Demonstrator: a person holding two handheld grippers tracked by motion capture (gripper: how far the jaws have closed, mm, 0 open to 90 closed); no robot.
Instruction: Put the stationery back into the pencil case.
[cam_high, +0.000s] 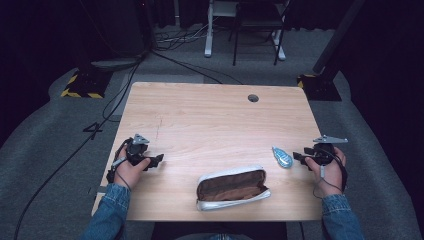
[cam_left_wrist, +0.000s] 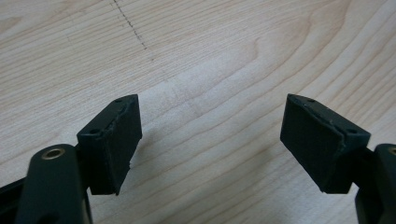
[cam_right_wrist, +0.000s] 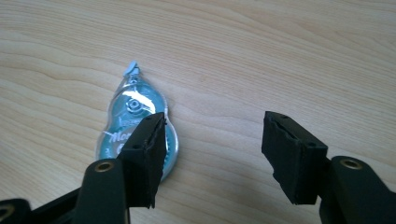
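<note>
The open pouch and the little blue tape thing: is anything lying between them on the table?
No. In the high view, only bare wood separates the pouch from the correction tape dispenser, which lies just before the right gripper.

Table (cam_high: 210, 115): pale wood, grain running across, round cable hole (cam_high: 253, 98) up at one o'clock.
Pencil case (cam_high: 232, 188): white, unzipped, brown lining showing, lying at six o'clock by the near edge.
Correction tape (cam_high: 282, 157): teal and clear, flat at four o'clock, well apart from the case.
Far half: bare wood with a faint dotted line (cam_high: 158, 129).
</note>
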